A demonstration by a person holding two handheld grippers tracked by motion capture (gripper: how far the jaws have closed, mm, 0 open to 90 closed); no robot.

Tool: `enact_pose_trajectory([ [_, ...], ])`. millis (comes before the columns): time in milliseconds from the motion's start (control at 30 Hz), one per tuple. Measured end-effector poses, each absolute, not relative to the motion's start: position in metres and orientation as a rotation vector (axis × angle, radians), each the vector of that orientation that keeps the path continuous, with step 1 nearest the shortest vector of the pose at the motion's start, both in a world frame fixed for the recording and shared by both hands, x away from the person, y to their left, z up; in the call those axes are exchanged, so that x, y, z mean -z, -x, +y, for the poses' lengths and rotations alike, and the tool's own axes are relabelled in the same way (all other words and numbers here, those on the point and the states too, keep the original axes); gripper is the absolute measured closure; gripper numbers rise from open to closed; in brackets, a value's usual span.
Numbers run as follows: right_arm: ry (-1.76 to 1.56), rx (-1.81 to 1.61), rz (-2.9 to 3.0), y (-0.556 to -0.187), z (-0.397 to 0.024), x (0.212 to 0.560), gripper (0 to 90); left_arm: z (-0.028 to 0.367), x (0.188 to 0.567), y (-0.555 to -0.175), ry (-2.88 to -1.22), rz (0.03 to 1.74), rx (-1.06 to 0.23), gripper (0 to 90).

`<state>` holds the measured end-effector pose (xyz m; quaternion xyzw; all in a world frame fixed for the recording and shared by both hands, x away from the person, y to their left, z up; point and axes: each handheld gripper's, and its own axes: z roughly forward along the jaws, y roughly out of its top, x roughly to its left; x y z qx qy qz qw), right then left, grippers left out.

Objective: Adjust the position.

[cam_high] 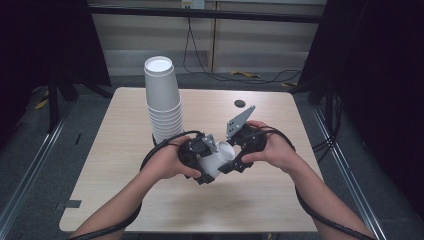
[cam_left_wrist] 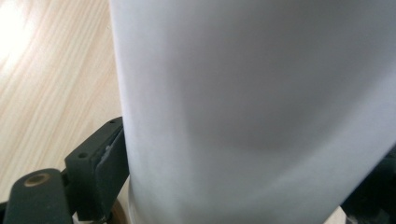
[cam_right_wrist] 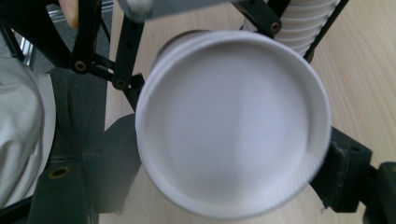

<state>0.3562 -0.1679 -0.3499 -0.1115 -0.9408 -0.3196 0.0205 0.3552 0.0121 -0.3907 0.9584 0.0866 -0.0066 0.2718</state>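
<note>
Two forearms came in from the near edge of the pale wood-grain table point(cam_high: 125, 200), each hand carrying a matte black gripper trailing a cable. Between them, above the middle of the tabletop, lay a white paper cup point(cam_high: 220, 159) on its side, smooth-walled and tapered, with a rolled rim. The left gripper point(cam_high: 200, 155) was clamped on the cup's side wall; in the left gripper view a padded black jaw pressed flat against the white cup wall point(cam_left_wrist: 252, 107), its opposite jaw mostly hidden behind the cup. The right gripper point(cam_high: 240, 150), topped by a grey three-cornered plate, met the cup from its open end. In the right gripper view the round, ridged cup rim point(cam_right_wrist: 233, 126) sat between the two black jaws, which stood just beside it on both sides; whether their pads actually pressed on it could not be told. Behind the hands, a tall stack of nested white cups point(cam_high: 161, 97) stood upside down, its lower rims forming a ribbed column. Farther back, a small dark round spot point(cam_high: 240, 103) marked the wood. No writing could be read.
</note>
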Motion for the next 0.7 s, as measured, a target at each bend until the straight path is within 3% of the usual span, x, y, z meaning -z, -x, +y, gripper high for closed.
enact_pose_trajectory([
  [700,0.342,0.978,-2.896,-0.3554,-0.16,0.3498,20.5,0.0068,0.3924,-0.3507,-2.548,0.16,-0.014,12.5],
])
